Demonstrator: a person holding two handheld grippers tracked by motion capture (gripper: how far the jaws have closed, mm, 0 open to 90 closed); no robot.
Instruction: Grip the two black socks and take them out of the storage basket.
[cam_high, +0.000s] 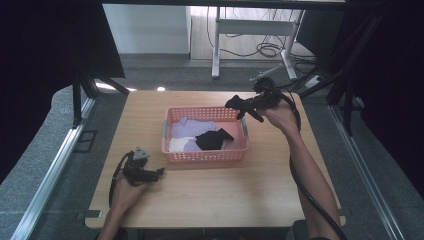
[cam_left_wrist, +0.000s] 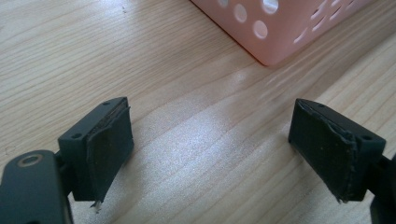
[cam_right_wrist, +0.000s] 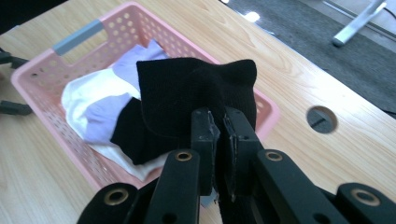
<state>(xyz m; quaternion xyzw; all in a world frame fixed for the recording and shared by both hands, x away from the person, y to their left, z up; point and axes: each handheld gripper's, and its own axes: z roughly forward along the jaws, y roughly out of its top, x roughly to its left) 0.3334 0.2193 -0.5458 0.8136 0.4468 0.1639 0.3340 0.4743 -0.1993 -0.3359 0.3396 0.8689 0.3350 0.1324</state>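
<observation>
Scene: wooden table (cam_high: 210, 195) seen from above, w/ a person's 2 forearms coming in from the bottom edge, 1 handheld gripper in each hand.
Left gripper (cam_high: 159, 173): rests low on the table, just left of the basket's near-left corner. Jaws stand wide apart w/ nothing between them; in the left gripper view only bare wood lies between the 2 pads (cam_left_wrist: 109, 149), and the basket's corner (cam_left_wrist: 275, 32) is ahead.
Basket (cam_high: 205, 156): pink, perforated plastic, mid-table. Inside, left to right: lilac sock (cam_high: 192, 127), white sock (cam_high: 177, 145), 1 black sock (cam_high: 212, 140) lying on top of the pale ones.
Black sock in hand (cam_right_wrist: 196, 93): clamped at 1 end by the right gripper, held in the air above the basket's far-right corner, clear of the pile.
Right gripper (cam_high: 245, 112): raised over the far-right side of the table, pointing left toward the basket. Jaws pressed together on the sock's fabric, as the right gripper view shows close up.
Done so far: 1 black sock is out of the basket and off the pile, by my reading.
Left to do: approx. 3 or more socks remain inside; exact count is unclear since they overlap. The held sock is not yet set down anywhere, and no socks lie on the tabletop.
</observation>
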